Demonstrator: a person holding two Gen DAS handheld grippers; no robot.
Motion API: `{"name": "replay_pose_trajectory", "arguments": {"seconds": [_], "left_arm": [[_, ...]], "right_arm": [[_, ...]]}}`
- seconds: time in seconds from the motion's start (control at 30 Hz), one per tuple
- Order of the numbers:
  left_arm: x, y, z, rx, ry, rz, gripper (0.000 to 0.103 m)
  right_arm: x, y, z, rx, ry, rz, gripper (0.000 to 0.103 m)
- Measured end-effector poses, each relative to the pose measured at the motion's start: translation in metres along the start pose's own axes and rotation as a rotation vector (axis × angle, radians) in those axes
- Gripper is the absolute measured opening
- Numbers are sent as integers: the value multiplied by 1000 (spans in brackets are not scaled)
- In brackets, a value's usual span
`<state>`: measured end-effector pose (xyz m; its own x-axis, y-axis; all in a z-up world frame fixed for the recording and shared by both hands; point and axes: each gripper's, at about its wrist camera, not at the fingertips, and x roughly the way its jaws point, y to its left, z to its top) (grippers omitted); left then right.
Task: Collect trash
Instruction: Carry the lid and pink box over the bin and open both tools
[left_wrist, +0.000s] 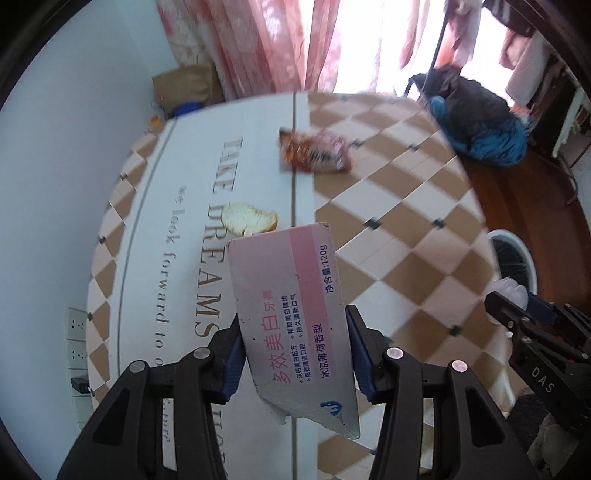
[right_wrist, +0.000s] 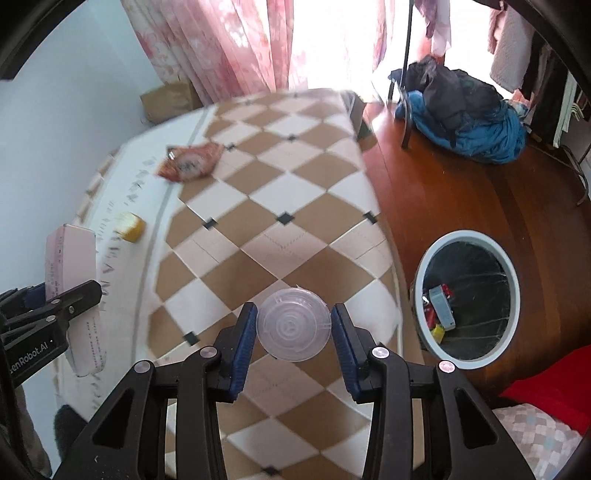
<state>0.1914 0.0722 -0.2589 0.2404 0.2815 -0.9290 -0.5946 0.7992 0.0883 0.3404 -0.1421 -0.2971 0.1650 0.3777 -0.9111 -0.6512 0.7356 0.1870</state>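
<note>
Pink-and-white card forms the toothpaste box (left_wrist: 295, 325), pinched across its width by the left gripper (left_wrist: 295, 354) above the near edge of the checked tabletop (left_wrist: 388, 206). It is judged light and crushable, best held across its flat faces. A clear plastic lid (right_wrist: 293, 325), thin and springy, is clamped at its rim by the right gripper (right_wrist: 293, 332). A snack wrapper (left_wrist: 316, 151) and an orange peel (left_wrist: 247, 223) are seen on the tabletop; the waste bin (right_wrist: 467, 236) stands on the floor beside the table's right edge.

Checkered table (right_wrist: 280, 206): wrapper (right_wrist: 190, 162), peel (right_wrist: 130, 226)

Left claw (left_wrist: 295, 354) clamped on load; right claw (right_wrist: 293, 328) likewise.
</note>
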Motion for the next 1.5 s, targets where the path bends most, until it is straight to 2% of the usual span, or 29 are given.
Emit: {"name": "replay_pose_trajectory", "arguments": {"seconds": [0.2, 0.37, 0.5, 0.63, 0.87, 1.07, 1.27, 1.3, 1.33, 1.4, 1.43, 1.5], "left_arm": [[-49, -37, 6, 19, -112, -51, 46], [-80, -77, 11, 82, -176, -97, 46], [-97, -131, 23, 159, -211, -155, 46], [-90, -189, 36, 226, -201, -212, 46], [-35, -302, 54, 363, -91, -306, 46], [50, -374, 73, 426, 143, -416, 46], [116, -424, 86, 444, 314, -434, 48], [125, -428, 87, 436, 334, -435, 54], [135, -431, 89, 422, 359, -435, 69], [150, -429, 95, 386, 395, -441, 89], [157, -428, 97, 364, 414, -450, 96], [164, -421, 97, 322, 437, -437, 96]], "right_arm": [[-66, -32, -5, 63, -106, 33, 43], [-115, -81, -10, 118, -176, 24, 43], [-141, -131, -15, 176, -208, -6, 43], [-150, -190, -21, 247, -208, -49, 43], [-118, -292, -33, 376, -131, -73, 43], [-60, -352, -40, 458, -24, -60, 43], [3, -387, -47, 511, 68, -27, 43], [12, -388, -46, 516, 81, -21, 43], [23, -392, -47, 523, 95, -15, 43], [40, -395, -45, 531, 123, 11, 43], [48, -398, -45, 542, 135, 25, 43], [65, -399, -44, 535, 167, 53, 43]]}}
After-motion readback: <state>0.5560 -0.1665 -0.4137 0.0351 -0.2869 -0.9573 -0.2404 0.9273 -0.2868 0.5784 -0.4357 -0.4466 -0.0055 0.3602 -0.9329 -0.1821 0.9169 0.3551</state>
